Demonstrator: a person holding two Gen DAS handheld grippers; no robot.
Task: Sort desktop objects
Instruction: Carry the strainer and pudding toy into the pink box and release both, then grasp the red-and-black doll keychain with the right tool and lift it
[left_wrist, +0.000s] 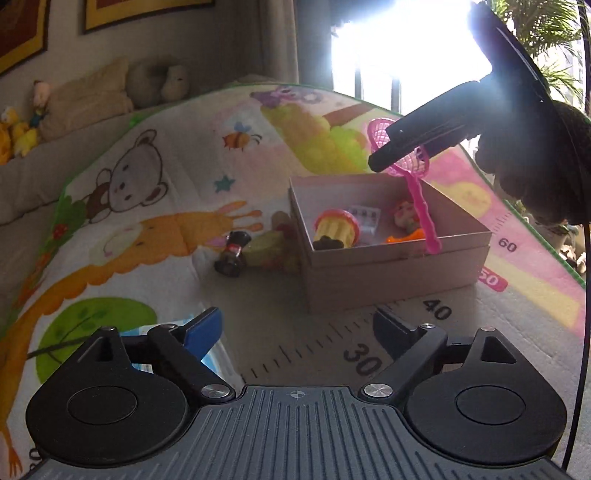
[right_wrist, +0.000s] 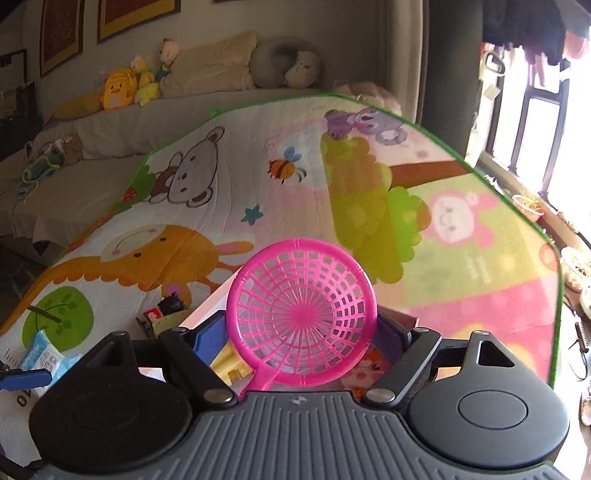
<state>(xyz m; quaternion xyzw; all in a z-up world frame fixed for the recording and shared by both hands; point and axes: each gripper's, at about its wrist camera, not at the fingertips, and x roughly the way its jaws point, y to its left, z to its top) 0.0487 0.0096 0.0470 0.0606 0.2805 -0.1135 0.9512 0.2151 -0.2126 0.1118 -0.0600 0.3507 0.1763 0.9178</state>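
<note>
A pink plastic strainer (right_wrist: 301, 317) sits between the fingers of my right gripper (right_wrist: 301, 332), which is shut on its round mesh head. In the left wrist view the strainer (left_wrist: 413, 173) hangs over a cardboard box (left_wrist: 391, 266), its handle tip reaching down to the box's front rim. The box holds a yellow and red toy drum (left_wrist: 337, 229), a small white card (left_wrist: 365, 216) and an orange and red toy (left_wrist: 406, 221). My left gripper (left_wrist: 295, 328) is open and empty, low over the mat in front of the box.
A small dark bottle (left_wrist: 231, 253) and a green and yellow packet (left_wrist: 269, 247) lie on the cartoon play mat (left_wrist: 147, 206) left of the box. A blue and white tissue pack (right_wrist: 44, 356) lies near my left fingers. A sofa with plush toys (right_wrist: 122, 88) stands behind.
</note>
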